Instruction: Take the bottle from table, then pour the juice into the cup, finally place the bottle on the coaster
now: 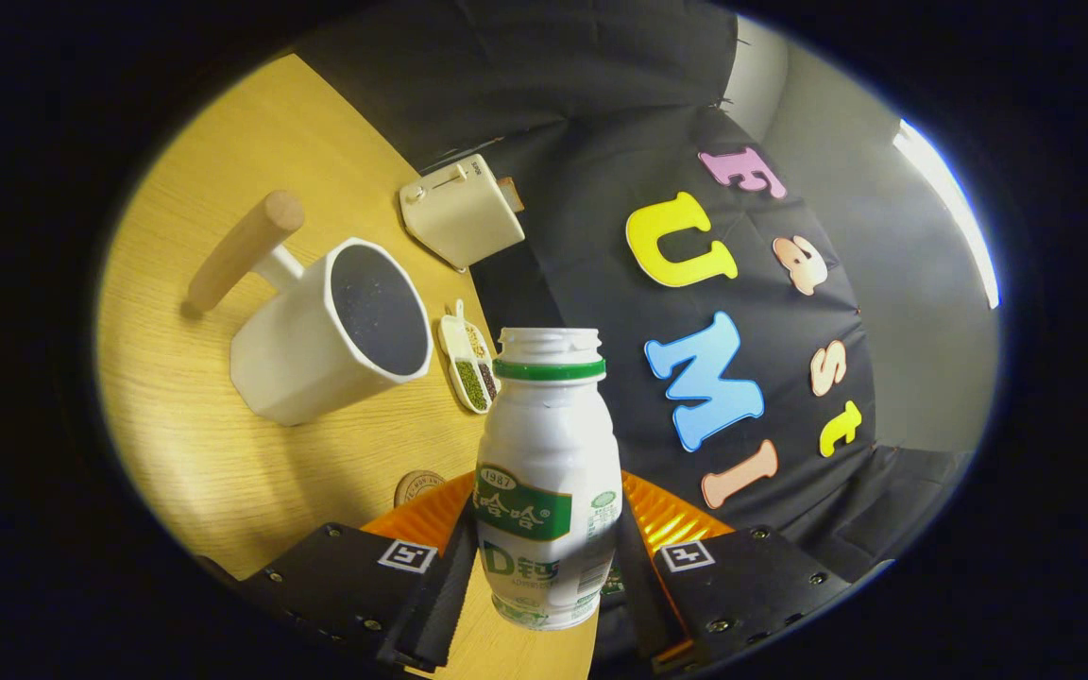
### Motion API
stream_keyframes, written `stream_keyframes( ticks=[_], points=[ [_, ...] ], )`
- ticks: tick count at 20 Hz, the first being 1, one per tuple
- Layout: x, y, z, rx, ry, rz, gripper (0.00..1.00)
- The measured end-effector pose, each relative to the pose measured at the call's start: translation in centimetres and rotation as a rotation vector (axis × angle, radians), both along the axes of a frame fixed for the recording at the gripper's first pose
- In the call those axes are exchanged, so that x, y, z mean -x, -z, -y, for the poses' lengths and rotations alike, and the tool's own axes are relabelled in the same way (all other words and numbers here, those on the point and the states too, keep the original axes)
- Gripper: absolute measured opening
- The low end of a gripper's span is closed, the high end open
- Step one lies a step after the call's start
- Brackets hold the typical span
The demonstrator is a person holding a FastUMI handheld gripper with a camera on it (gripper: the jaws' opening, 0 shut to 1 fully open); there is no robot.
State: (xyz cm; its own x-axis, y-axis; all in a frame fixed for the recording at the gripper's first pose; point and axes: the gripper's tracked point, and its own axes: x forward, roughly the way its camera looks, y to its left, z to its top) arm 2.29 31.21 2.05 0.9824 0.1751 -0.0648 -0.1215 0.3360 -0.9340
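At the bottom centre of the frame the gripper [544, 567] is holding the bottle [549, 472], its two fingers [440, 581] pressing on the lower body from either side, so the clamp is looking firm. The bottle is standing between the fingers with its uncapped mouth and green neck ring pointing up toward the middle of the frame. It is appearing lifted, with the worktop [223, 453] slanting away underneath, though how far clear it is I cannot tell.

Just beyond the fingers, at lower left of the bottle, the round coaster [418, 486] is peeking out, mostly hidden behind the gripper. Further out, in the left centre of the frame, the white cup [331, 331] with a wooden handle is sitting on the worktop, its dark opening facing the camera. Between cup and bottle a small divided dish of beans [470, 364] is lying, and a cream toaster [462, 210] is resting in the upper centre by the booth wall.

I judge that the taking step is done and the carry toward the cup is in hand. The next move is calling for bringing the mouth over the cup's rim, then rolling the wrist leftward to tip it.

The whole view is leaning, so the hand is seemingly holding the gripper rolled, pointing ahead and slightly down.
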Motion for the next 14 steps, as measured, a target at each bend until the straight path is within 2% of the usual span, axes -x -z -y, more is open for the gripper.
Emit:
stream_keyframes(
  ticks=[14],
  points=[
    [-0.1,-0.6,-1.0,0.132,-0.01,0.047,0.71]
  ],
)
